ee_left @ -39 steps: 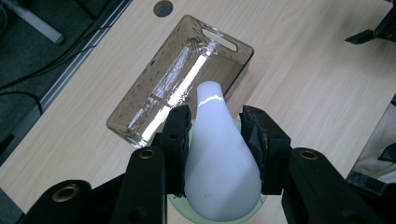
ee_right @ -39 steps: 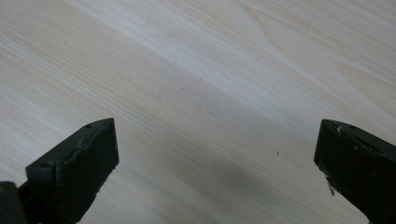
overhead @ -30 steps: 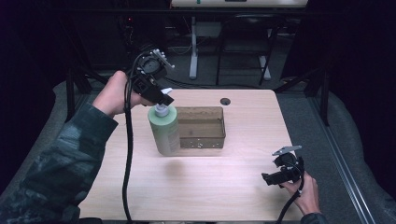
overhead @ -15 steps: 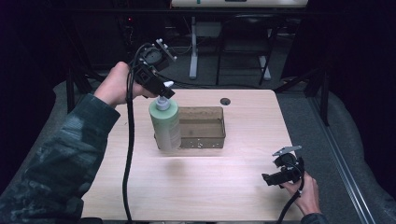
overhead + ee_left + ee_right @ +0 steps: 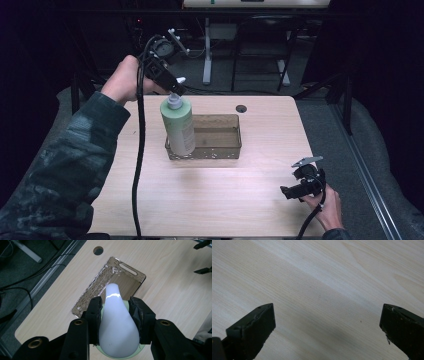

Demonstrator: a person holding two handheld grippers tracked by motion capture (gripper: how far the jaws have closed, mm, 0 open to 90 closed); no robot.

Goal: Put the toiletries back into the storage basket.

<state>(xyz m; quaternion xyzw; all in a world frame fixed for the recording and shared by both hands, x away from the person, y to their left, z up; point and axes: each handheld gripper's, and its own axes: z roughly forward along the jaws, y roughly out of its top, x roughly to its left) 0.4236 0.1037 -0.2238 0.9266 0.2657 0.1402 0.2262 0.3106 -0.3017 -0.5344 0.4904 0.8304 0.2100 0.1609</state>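
Note:
A pale green pump bottle (image 5: 179, 127) with a white pump head (image 5: 117, 322) hangs upright over the left end of a clear brownish plastic tray (image 5: 225, 150). My left gripper (image 5: 172, 90) is shut on the pump head from above, a jaw on each side of it, as the left gripper view shows (image 5: 117, 315). The tray (image 5: 125, 275) lies below the bottle on the wooden table. My right gripper (image 5: 295, 190) rests near the table's front right corner, open, with bare wood between its jaws (image 5: 327, 325).
A round cable hole (image 5: 241, 108) sits in the table behind the tray. The left gripper's black cable (image 5: 137, 160) hangs down across the table's left part. Desk legs and cables stand on the dark floor behind the table.
The left gripper has lifted the bottle and carried it right, from beside the tray's left wall to over the tray's left end. The right gripper has stayed put.

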